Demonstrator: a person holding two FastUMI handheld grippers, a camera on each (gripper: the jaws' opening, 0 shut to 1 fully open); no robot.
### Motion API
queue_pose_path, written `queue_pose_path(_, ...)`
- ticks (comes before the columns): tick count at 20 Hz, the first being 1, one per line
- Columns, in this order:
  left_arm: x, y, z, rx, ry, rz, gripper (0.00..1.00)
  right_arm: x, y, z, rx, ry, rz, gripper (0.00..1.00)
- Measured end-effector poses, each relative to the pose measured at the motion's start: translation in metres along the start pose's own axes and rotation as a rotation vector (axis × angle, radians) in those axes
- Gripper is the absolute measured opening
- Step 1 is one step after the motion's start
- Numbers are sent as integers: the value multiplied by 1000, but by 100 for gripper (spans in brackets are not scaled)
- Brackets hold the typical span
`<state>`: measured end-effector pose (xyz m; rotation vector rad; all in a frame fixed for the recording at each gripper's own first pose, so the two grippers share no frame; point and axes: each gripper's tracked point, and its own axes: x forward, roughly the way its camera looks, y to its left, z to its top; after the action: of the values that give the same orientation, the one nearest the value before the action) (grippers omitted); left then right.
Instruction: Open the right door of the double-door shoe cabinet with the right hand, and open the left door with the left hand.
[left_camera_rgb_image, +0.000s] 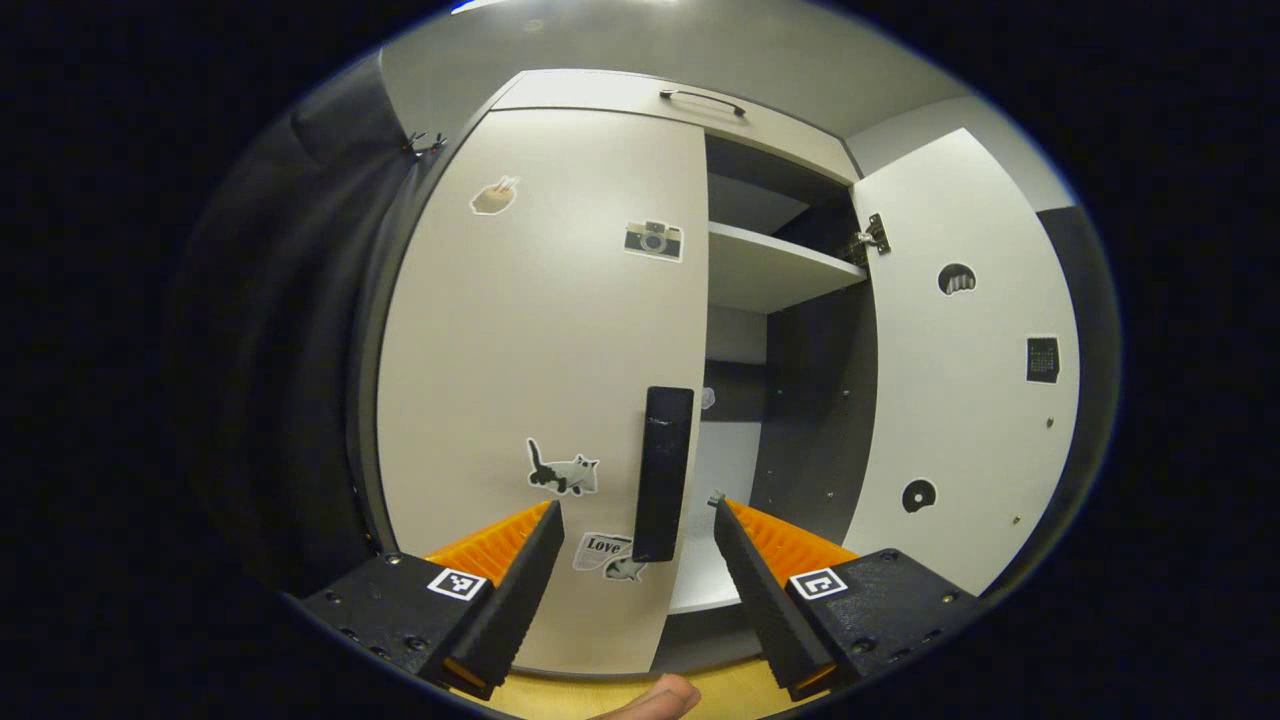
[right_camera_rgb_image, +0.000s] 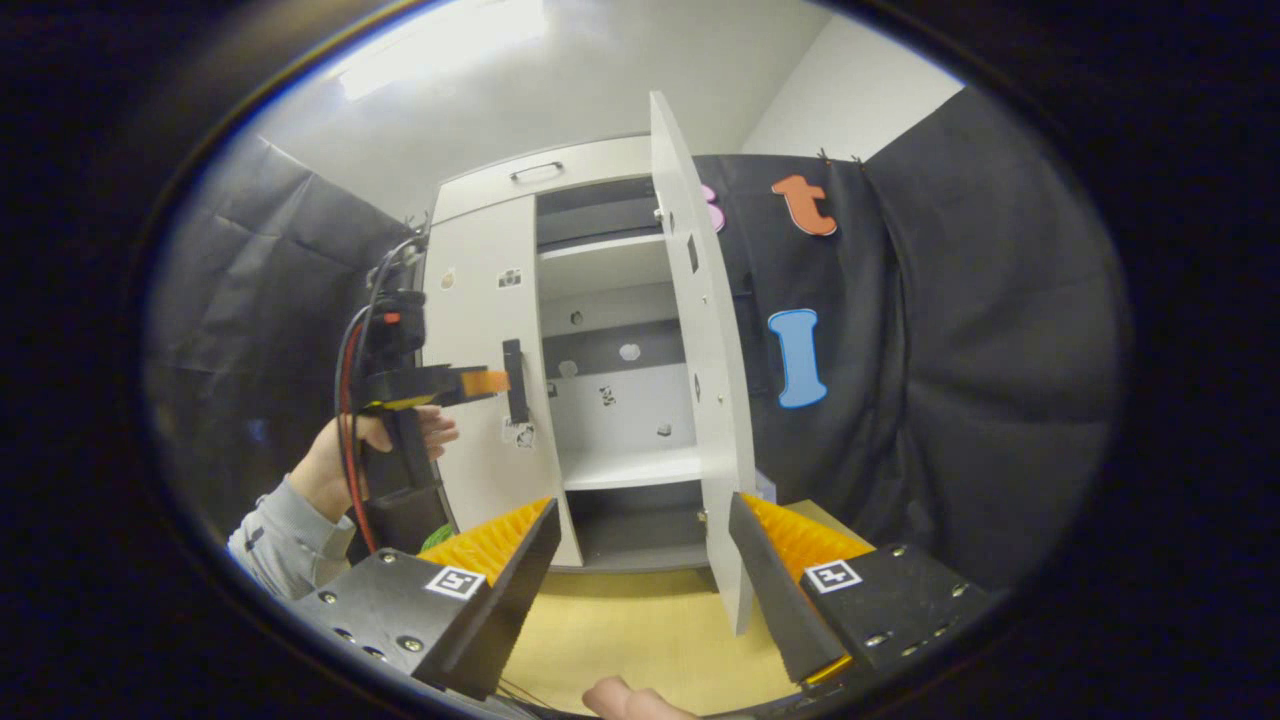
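The white shoe cabinet's left door (left_camera_rgb_image: 540, 330) stands closed, with stickers on it and a black vertical handle (left_camera_rgb_image: 665, 470) at its inner edge. My left gripper (left_camera_rgb_image: 635, 520) is open just in front of that handle, which lies between the two fingers without touching them. The right door (left_camera_rgb_image: 960, 380) is swung wide open. In the right gripper view, that right door (right_camera_rgb_image: 700, 350) appears edge-on just ahead of my open right gripper (right_camera_rgb_image: 640, 520), which holds nothing. A hand holds the left gripper (right_camera_rgb_image: 440, 385) at the handle (right_camera_rgb_image: 514, 380).
White shelves (left_camera_rgb_image: 770, 265) show inside the open half of the cabinet. A drawer with a black handle (left_camera_rgb_image: 703, 100) sits on top. The cabinet stands on a wooden surface (right_camera_rgb_image: 640, 620). Black cloth walls (right_camera_rgb_image: 960, 380) close in both sides.
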<state>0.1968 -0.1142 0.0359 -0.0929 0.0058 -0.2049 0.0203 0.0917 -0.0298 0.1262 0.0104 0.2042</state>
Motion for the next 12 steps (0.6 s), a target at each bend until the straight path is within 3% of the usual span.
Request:
queue_pose_path(7,47,-6,-9,60,23,60,94,1,-15,-20,19,23,-28,100)
queue_pose_path(12,65,-1,-15,79,38,83,75,0,-21,-23,46,25,-28,100)
